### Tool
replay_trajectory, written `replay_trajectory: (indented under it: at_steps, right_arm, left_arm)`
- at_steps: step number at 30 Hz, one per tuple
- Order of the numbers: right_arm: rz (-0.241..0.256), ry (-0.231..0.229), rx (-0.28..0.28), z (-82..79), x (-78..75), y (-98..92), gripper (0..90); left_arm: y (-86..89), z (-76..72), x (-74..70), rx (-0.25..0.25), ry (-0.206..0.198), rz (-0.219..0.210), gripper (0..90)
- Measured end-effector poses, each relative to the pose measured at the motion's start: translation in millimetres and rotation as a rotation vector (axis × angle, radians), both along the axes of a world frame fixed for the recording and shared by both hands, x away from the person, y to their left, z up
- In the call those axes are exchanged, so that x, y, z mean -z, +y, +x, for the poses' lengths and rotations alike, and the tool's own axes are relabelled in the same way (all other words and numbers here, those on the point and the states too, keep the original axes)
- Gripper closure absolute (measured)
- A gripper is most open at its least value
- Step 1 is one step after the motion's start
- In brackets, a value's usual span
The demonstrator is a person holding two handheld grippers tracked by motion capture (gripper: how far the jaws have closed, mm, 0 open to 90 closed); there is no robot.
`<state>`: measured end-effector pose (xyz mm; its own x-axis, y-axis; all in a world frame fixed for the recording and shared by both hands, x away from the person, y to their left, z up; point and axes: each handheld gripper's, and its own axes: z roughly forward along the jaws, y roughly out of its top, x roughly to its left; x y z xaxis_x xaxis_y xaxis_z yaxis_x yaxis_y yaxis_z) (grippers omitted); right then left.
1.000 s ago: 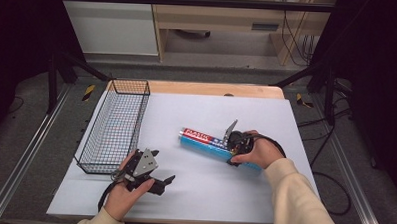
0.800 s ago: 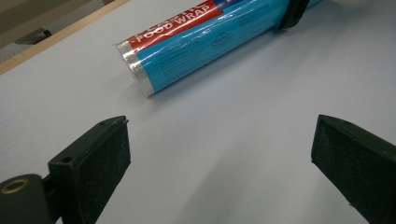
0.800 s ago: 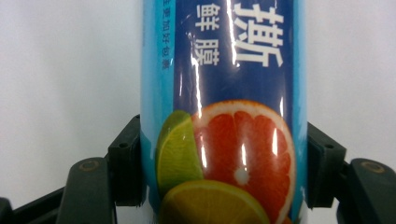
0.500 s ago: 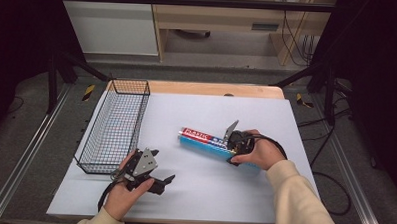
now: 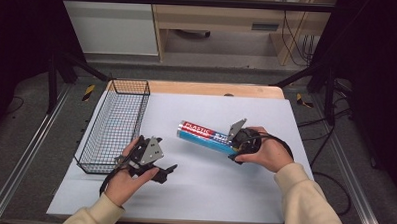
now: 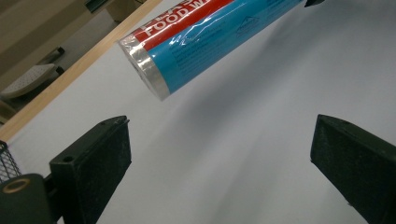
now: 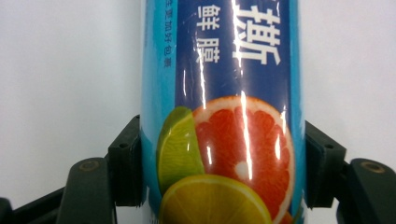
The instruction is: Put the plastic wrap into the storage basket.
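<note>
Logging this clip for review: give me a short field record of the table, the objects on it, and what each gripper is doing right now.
surface: white table
object: plastic food wrap roll, blue and red label
roll state: one end clamped, the other end pointing toward the basket
container: black wire basket, on the table's left side, appears empty
right gripper: shut on the roll's end, jaws pressing both sides
left gripper: open, holding nothing, near the basket
</note>
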<state>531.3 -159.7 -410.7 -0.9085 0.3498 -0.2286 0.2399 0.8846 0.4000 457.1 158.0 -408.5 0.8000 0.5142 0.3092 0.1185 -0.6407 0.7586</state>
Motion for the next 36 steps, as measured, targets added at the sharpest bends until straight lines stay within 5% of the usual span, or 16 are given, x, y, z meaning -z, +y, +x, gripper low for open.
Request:
replay_trajectory:
  at_steps: [7,16,36]
  right_arm:
    - [-0.004,-0.040,-0.006,-6.7,-13.8,-2.4,32.2]
    - [-0.026,-0.080,-0.032,-16.5,-33.5,-0.1,32.2]
    - [-0.060,-0.136,-0.120,-25.0,-51.0,26.3,32.2]
  left_arm:
    - [-16.0,12.3,-23.9,0.044,-0.042,0.073,4.9]
    - [-33.4,26.8,-45.2,0.086,-0.077,0.108,4.7]
    - [-60.2,37.3,-55.5,0.194,-0.122,0.216,5.8]
